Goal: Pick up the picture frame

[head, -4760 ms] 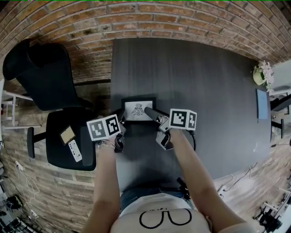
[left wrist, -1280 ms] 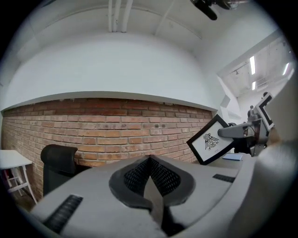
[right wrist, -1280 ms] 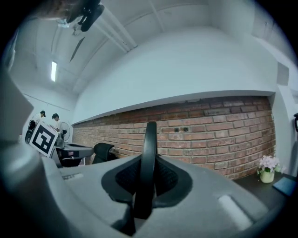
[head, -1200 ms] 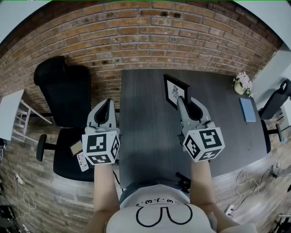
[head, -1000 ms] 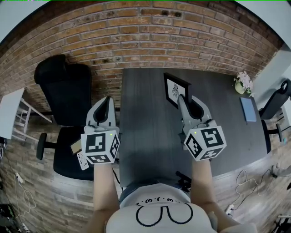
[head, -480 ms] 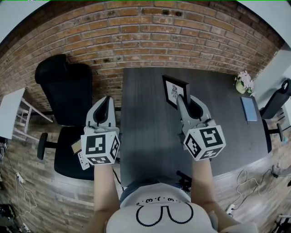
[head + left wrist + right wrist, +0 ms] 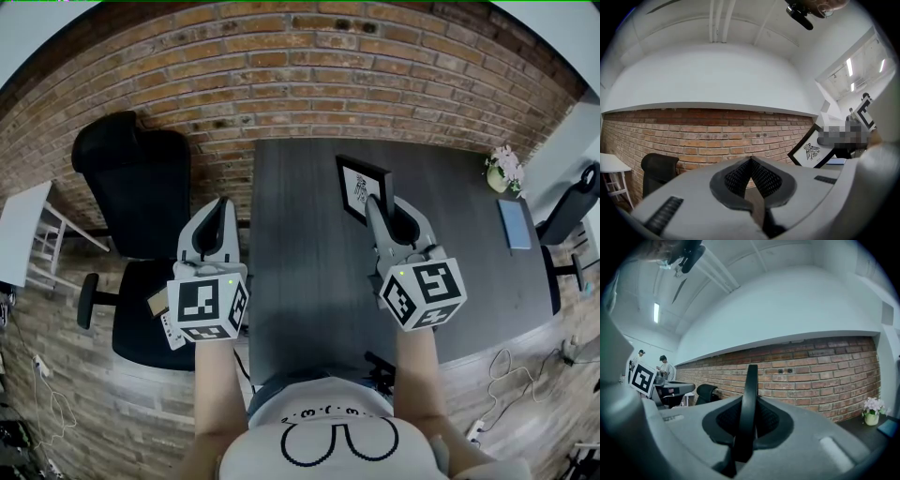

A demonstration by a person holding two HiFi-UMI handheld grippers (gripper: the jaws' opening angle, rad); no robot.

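A black picture frame (image 7: 361,185) with a white print of a bird figure hangs upright above the dark table (image 7: 309,281), clamped edge-on in my right gripper (image 7: 372,202). In the right gripper view the frame's black edge (image 7: 749,404) runs up between the jaws, which are shut on it. From the left gripper view the frame (image 7: 812,149) shows at the right, tilted. My left gripper (image 7: 221,208) is held level left of the table, over the gap before the chair, jaws shut and empty (image 7: 751,161).
A black office chair (image 7: 141,206) stands left of the table, with a remote and a small card (image 7: 161,309) on its seat. A brick wall (image 7: 281,75) runs behind. A small flower pot (image 7: 503,171) and a blue book (image 7: 516,223) sit at the table's right end.
Several seconds ago the frame lay flat on the table with both grippers at it. Since then it has been lifted upright in the right gripper. Over the last second nothing visibly moved.
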